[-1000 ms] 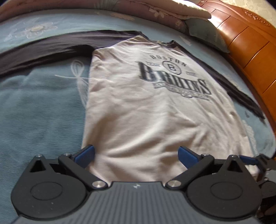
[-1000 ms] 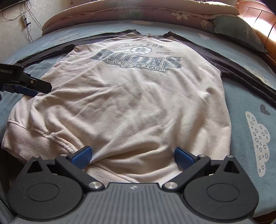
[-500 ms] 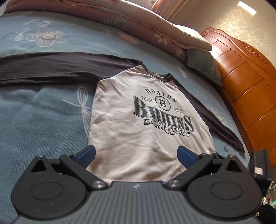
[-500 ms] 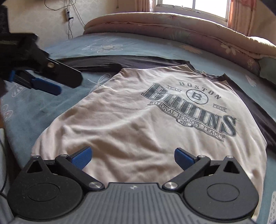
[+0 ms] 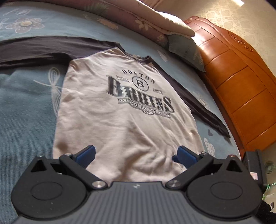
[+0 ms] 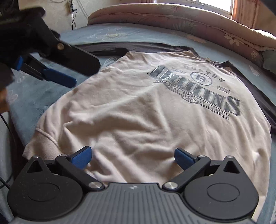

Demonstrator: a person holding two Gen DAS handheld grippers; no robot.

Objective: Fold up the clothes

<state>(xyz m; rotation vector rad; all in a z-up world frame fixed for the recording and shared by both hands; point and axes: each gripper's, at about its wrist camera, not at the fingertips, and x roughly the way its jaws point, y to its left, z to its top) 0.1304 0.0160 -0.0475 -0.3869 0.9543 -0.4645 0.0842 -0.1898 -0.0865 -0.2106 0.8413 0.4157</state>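
A beige long-sleeved shirt (image 5: 124, 110) with a Boston Bruins print and dark sleeves lies flat, front up, on the blue bedsheet (image 5: 25, 103). One dark sleeve (image 5: 43, 50) stretches out to the left and the other (image 5: 198, 103) runs to the right. My left gripper (image 5: 135, 154) hovers open above the hem with nothing between its blue pads. Open too, my right gripper (image 6: 132, 156) hangs over the hem (image 6: 46, 137) near the ribbed left corner. In the right wrist view the left gripper (image 6: 84, 75) shows at the upper left, above the sheet beside the shirt.
A rolled floral quilt (image 6: 172, 22) lies along the far side of the bed with a green pillow (image 5: 186, 50) next to it. An orange wooden headboard (image 5: 241, 86) borders the right side. Cables (image 6: 72, 15) hang on the wall at the back left.
Both grippers have risen and drawn back from the hem, staying open. The right wrist view has swung so the print sits to the right, and the left gripper looms larger at its upper left.
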